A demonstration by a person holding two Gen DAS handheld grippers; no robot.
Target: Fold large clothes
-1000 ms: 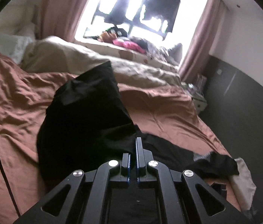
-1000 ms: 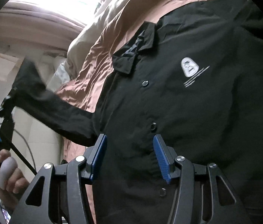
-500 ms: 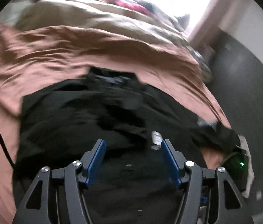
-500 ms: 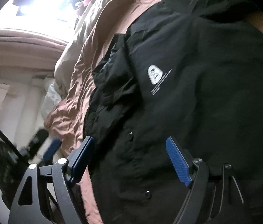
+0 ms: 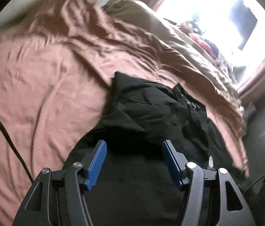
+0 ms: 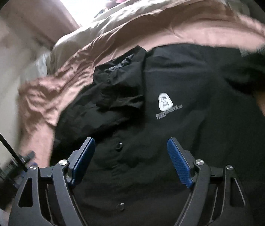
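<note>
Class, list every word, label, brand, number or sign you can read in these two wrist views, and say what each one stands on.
No text here can be read for certain.
Black jacket, chest: a white badge logo with a line of pale lettering beneath it, too blurred to read.
Left wrist view: the same logo shows only as a pale smear.
Brown bedsheet: no text.

We see a black button-front jacket [image 6: 179, 131] lying front-up on the rumpled brown bedsheet [image 5: 44, 86]. Its collar [image 6: 121, 64] points toward the window, a white logo [image 6: 164, 103] sits on the chest, and one sleeve [image 5: 142, 105] lies folded and crumpled across the front.
</note>
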